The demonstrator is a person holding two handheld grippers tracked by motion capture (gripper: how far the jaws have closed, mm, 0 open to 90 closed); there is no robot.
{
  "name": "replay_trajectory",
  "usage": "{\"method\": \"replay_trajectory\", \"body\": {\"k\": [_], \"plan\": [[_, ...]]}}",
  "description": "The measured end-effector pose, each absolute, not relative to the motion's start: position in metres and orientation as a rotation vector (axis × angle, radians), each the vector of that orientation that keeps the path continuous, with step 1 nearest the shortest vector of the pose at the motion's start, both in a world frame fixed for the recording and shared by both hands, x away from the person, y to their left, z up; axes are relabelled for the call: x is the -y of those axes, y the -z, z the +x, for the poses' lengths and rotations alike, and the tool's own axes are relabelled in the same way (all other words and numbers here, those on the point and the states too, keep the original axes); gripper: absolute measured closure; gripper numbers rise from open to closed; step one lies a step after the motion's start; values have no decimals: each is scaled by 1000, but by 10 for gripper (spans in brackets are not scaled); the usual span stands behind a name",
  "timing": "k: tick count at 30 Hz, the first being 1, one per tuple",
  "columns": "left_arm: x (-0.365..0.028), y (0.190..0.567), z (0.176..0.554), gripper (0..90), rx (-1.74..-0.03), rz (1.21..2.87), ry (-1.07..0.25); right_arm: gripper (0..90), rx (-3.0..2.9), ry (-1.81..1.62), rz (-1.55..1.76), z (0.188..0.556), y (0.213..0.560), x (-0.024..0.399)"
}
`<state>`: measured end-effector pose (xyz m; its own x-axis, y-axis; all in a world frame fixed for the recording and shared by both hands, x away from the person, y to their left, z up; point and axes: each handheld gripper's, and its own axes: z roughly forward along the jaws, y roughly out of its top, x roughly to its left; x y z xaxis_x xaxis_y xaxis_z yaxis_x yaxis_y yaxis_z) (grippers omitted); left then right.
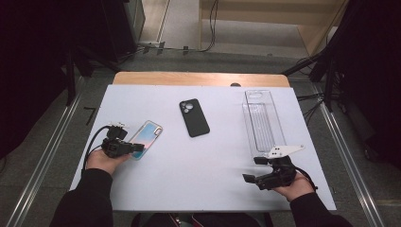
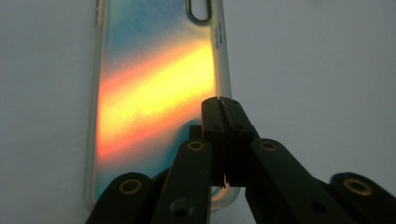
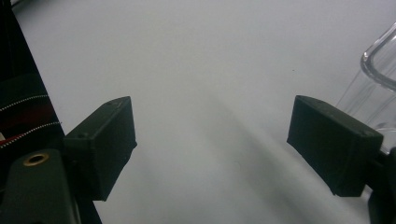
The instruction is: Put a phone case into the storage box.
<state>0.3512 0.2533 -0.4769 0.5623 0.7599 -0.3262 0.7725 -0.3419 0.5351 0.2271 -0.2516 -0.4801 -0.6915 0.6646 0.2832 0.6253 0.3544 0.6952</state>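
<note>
Pinching the iridescent phone case (image 2: 154, 93) by its long edge near the table's (image 1: 189, 184) left edge, the left tongs (image 2: 223, 105) ready a lift; the right tongs (image 3: 212, 149) rest released beside the clear tray (image 1: 261, 120).

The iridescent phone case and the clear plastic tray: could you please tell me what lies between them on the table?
In the high view, a black phone case lies between the iridescent phone case and the clear plastic tray, apart from both, on the white table.

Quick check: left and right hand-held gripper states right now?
Left hand-held gripper: shut over the iridescent case; whether it pinches the edge cannot be told.
Right hand-held gripper: open, empty.
</note>
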Motion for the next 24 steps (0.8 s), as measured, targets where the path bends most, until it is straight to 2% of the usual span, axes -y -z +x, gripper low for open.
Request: {"method": "replay_trajectory", "body": {"k": [5, 12, 17, 24], "plan": [[-254, 464, 339, 636, -1142, 2046, 26, 134, -2540, -1275, 1218, 227, 480, 252], [-244, 459, 321, 404, -1063, 1992, 55, 135, -2538, -1273, 1217, 227, 480, 252], [-234, 455, 309, 339, -1000, 2002, 67, 134, -2540, -1273, 1218, 227, 480, 252], [-223, 456, 296, 321, -946, 2033, 83, 134, -2536, -1271, 1216, 227, 480, 252]]}}
